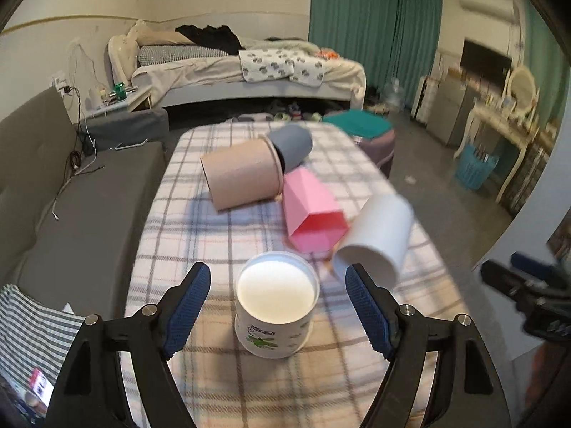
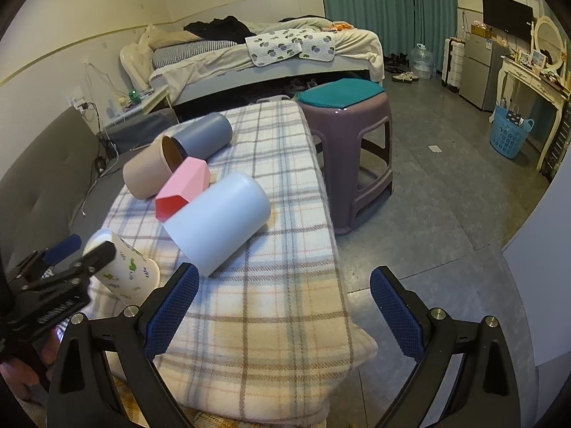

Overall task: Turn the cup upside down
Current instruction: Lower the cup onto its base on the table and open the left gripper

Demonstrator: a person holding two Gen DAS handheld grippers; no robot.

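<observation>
A white cup with green print (image 1: 274, 306) stands on the plaid-covered table (image 1: 221, 374) with a flat white face up. My left gripper (image 1: 276, 306) is open, its blue pads either side of the cup and apart from it. The right wrist view shows that cup (image 2: 125, 267) behind the left gripper (image 2: 76, 249). My right gripper (image 2: 283, 306) is open and empty over the table's right edge. A white cup (image 2: 217, 221), a pink cup (image 2: 182, 189), a beige cup (image 2: 150, 171) and a grey cup (image 2: 203, 135) lie on their sides.
A purple stool with a teal cushion (image 2: 346, 135) stands beside the table's far right. A grey sofa (image 1: 71, 192) runs along the left. A bed (image 1: 242, 67) is at the back. A blue basket (image 2: 508, 135) sits by a dresser.
</observation>
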